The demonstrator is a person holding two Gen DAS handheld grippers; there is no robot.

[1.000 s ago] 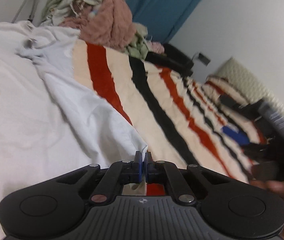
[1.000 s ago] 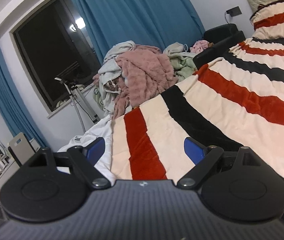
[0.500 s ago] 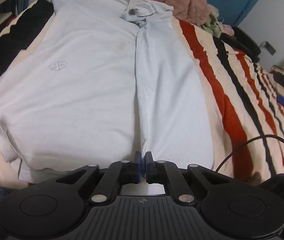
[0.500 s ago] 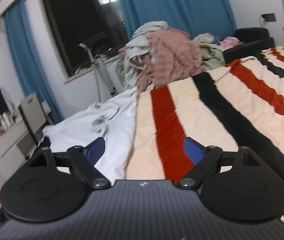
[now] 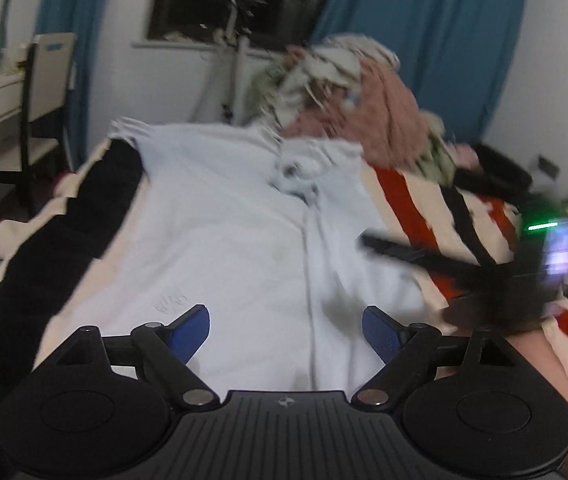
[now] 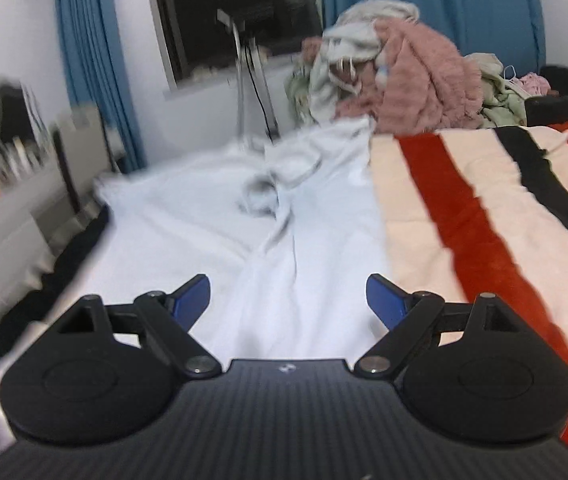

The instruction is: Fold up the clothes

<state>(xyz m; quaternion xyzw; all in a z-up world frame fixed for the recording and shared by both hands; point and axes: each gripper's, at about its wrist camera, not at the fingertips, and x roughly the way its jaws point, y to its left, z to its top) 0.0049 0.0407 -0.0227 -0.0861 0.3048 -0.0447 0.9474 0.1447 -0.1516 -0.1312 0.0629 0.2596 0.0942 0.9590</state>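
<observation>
A pale blue-white polo shirt (image 5: 236, 240) lies spread on the striped bed, collar at the far end, its right side folded in along a lengthwise crease. My left gripper (image 5: 285, 330) is open and empty above the shirt's near hem. The right gripper shows as a blurred black shape (image 5: 495, 280) over the shirt's right edge in the left wrist view. In the right wrist view the shirt (image 6: 284, 240) lies ahead, and my right gripper (image 6: 287, 300) is open and empty above it.
A red, black and cream striped blanket (image 6: 483, 216) covers the bed. A heap of pink and pale clothes (image 6: 403, 72) sits at the far end. A desk and chair (image 5: 24, 112) stand at the left, a window and blue curtains behind.
My left gripper has let go of the shirt's hem, opened and tilted up. The right gripper has swung left over the shirt, still open.
</observation>
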